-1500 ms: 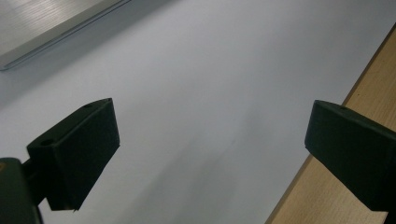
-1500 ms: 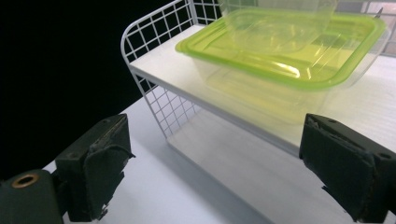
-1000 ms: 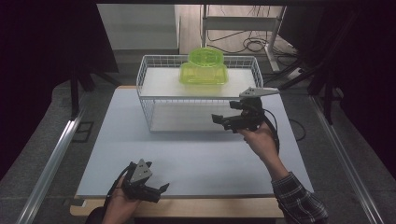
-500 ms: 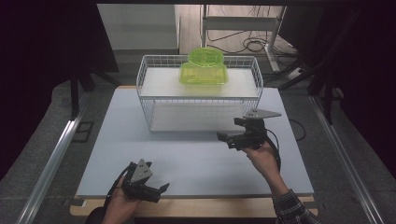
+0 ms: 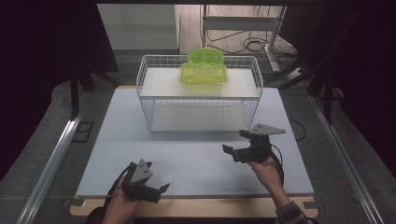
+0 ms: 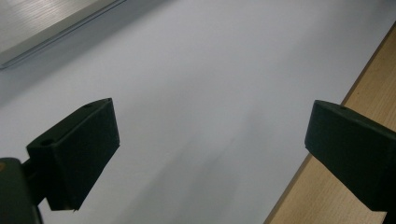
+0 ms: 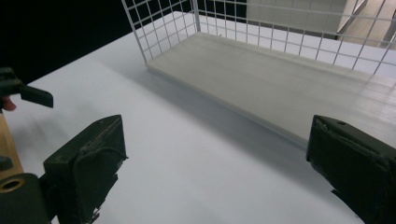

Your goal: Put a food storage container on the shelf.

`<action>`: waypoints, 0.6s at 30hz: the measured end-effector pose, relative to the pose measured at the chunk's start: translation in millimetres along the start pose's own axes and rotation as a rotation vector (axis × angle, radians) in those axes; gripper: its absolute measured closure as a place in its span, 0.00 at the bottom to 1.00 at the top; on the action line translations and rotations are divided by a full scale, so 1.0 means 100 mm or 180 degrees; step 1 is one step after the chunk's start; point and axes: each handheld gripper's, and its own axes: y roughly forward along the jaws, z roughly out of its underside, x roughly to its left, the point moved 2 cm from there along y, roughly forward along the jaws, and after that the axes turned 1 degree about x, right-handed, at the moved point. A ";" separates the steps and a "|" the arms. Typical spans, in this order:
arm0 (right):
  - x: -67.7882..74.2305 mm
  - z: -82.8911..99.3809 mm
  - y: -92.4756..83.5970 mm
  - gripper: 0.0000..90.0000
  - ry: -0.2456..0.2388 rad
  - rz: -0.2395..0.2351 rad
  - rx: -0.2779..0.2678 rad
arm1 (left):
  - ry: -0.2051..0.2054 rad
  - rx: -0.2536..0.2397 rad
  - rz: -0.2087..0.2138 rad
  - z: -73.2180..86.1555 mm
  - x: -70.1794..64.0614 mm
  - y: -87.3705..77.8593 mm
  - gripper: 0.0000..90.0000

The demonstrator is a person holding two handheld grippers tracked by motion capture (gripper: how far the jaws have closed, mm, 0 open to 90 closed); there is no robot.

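Since a second ago, the right gripper (image 5: 236,153) has drawn back from the wire basket (image 5: 199,100) toward the desk's (image 5: 187,158) near edge, fingers released and empty. Nearest, the left gripper (image 5: 152,190) rests at that edge, likewise spread. Farthest, the green plastic container (image 5: 203,68) sits on the basket's upper shelf: probably light, rigid, slick; grip its straight side walls.

A white wire basket (image 5: 144,100) stands on a matt, smooth tabletop (image 5: 196,158) edged in pale wood.
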 end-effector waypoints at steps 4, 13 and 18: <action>0.00 0.08 0.02 0.06 -0.0004 0.0028 0.0064 | 0.0022 -0.0015 -0.0009 0.00 0.00 0.00 0.03; -0.01 0.27 0.00 0.06 -0.0050 0.0124 0.0215 | 0.0041 -0.0026 -0.0019 0.00 0.00 0.00 0.03; -0.02 0.38 -0.04 0.06 -0.0074 0.0173 0.0283 | 0.0049 -0.0021 -0.0021 0.00 0.00 0.00 0.03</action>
